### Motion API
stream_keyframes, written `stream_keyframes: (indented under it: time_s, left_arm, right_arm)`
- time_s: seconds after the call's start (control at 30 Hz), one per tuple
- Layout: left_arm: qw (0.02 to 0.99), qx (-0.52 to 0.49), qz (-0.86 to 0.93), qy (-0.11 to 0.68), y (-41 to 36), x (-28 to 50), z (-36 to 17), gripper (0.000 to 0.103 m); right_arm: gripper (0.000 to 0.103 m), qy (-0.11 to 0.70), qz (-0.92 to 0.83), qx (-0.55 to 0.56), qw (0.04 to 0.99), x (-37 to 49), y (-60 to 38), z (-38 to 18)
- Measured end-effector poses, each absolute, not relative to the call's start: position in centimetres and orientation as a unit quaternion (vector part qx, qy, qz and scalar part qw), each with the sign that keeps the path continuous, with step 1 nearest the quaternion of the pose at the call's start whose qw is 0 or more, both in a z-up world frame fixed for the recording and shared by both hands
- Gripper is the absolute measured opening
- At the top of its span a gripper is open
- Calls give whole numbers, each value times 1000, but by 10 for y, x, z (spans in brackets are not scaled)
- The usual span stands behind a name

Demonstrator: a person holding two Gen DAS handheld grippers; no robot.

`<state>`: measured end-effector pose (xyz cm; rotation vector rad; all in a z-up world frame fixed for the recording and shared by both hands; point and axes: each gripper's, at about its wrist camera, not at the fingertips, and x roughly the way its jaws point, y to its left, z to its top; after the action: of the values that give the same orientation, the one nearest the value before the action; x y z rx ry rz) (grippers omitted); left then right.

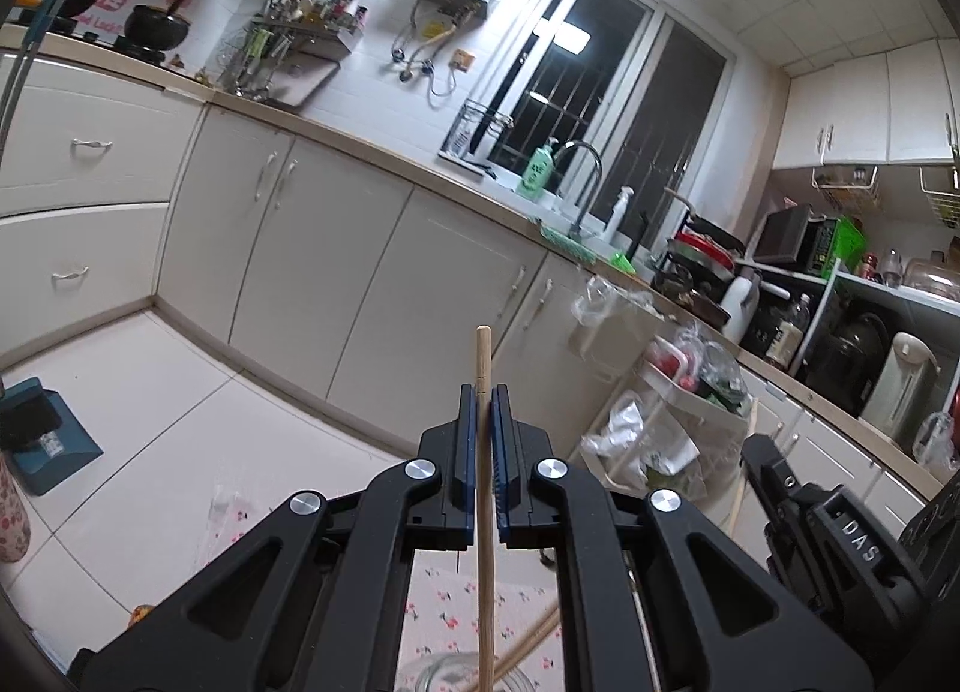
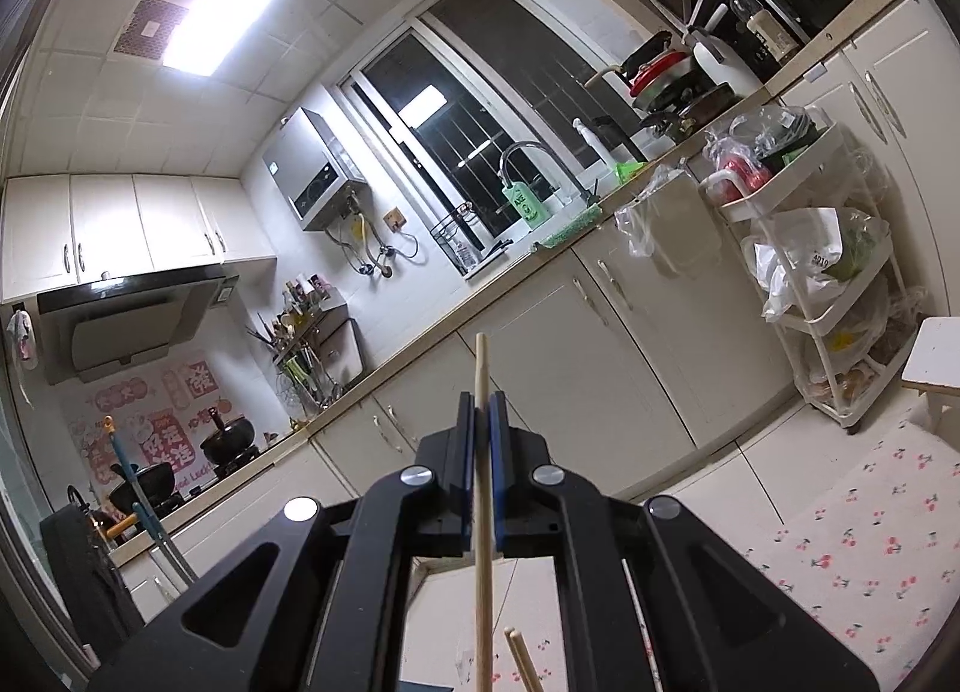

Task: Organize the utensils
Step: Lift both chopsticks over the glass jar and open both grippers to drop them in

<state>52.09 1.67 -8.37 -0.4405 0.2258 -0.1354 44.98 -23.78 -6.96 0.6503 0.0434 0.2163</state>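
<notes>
- The left gripper was clamped on a wooden chopstick, held above the cherry-print tablecloth.
- The right gripper pinched another chopstick, raised toward the cabinets.

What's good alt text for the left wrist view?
Left gripper shut on a wooden stick pointing up, over a cherry-print cloth. Behind: white cabinets, a sink tap under a dark window; right gripper at right.
</notes>
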Motion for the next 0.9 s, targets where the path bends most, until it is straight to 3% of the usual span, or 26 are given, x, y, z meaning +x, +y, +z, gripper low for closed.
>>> stream_keyframes:
  time_s: [0.9]
  left_arm:
    - [974, -185, -44, 120, 2, 544, -137, 5]
  right_arm:
    - [6, 59, 105, 298, 947, 474, -215, -121]
